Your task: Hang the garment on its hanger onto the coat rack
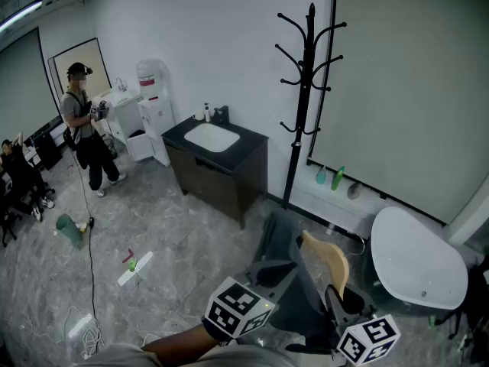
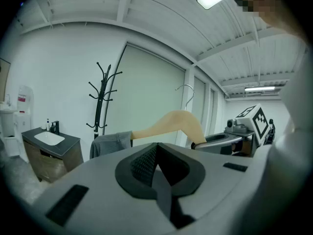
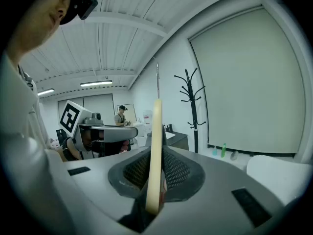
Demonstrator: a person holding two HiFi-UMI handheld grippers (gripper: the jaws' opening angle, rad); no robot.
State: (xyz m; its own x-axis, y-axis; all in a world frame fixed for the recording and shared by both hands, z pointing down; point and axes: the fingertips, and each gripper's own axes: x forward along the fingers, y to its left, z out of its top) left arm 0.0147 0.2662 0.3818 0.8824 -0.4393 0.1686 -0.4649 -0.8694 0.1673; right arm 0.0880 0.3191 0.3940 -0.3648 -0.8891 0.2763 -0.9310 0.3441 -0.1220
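Note:
A black coat rack [image 1: 309, 90] stands by the far wall, right of the sink cabinet. A grey garment [image 1: 284, 245] hangs on a pale wooden hanger [image 1: 330, 257] low in the head view. My right gripper [image 3: 155, 177] is shut on the hanger's wooden body [image 3: 156, 151], seen edge-on, with the metal hook [image 3: 157, 80] rising above it. In the left gripper view the hanger [image 2: 171, 124] and garment [image 2: 110, 143] lie beyond my left gripper [image 2: 157, 166], which is shut with nothing between its pads. The rack [image 2: 102, 99] is some distance ahead.
A black sink cabinet [image 1: 218, 163] stands left of the rack. A white rounded tub [image 1: 416, 260] sits at the right. Small bottles [image 1: 329, 177] line the wall ledge. A person [image 1: 82, 125] stands far left by a water dispenser [image 1: 153, 102]. Cables and litter [image 1: 134, 266] lie on the floor.

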